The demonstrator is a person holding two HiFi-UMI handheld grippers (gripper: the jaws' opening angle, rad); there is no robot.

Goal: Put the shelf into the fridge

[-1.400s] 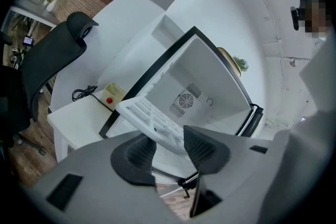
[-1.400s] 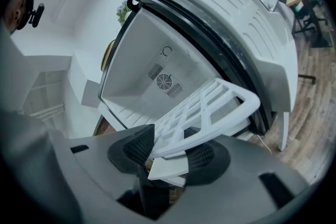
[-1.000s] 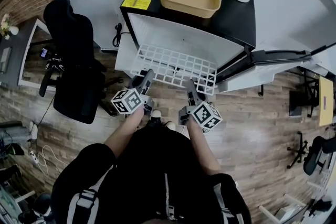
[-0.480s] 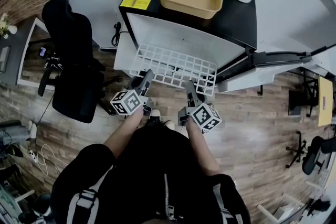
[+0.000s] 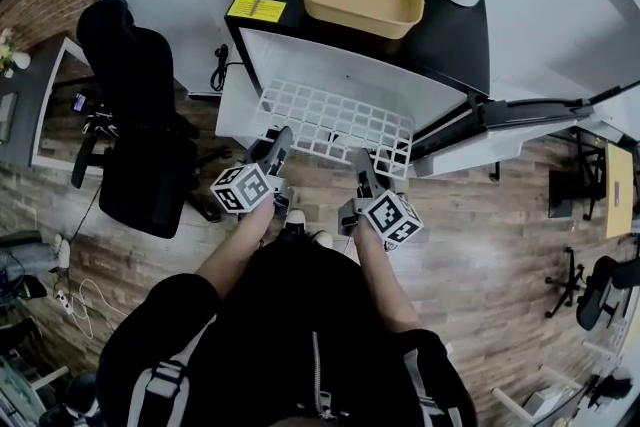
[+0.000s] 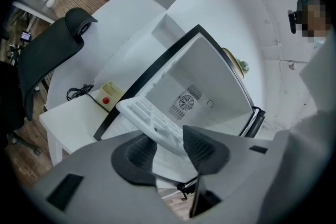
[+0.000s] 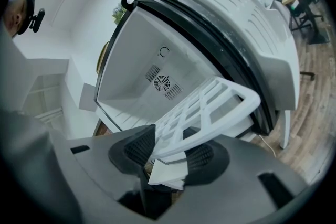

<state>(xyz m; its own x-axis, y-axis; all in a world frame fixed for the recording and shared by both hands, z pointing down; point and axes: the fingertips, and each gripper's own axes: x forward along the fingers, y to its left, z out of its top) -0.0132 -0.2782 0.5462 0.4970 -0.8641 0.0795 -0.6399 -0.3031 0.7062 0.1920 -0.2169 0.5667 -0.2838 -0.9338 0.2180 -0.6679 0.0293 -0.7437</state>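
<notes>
Small move here: the shelf point(image 5: 335, 123) has crept a touch closer to the open fridge point(image 5: 340, 65) than a second ago, and both grippers have gone forward with it. It's a nudge, not a shove. The far edge sits right at the mouth of the cavity, and most of the grid is still out in front, in the air above the floor.

The left gripper point(image 5: 277, 147) has the near edge clamped. Its own view shows the rim pinched between the two fingers point(image 6: 202, 149). The right gripper point(image 5: 362, 165) has its corner of the rim between its pads, and those jaws are closing as we watch, tightening on the plastic rather than letting go. From the right gripper view the shelf point(image 7: 210, 107) looks tilted, pointing into the white interior towards the fan grille.

The door point(image 5: 520, 115) is swung wide to the right, well out of the way. So this looks like the start of the insertion: lined up and firmly held, with nearly the whole slide still to come. My guess is the shelf needs levelling before it goes in.
</notes>
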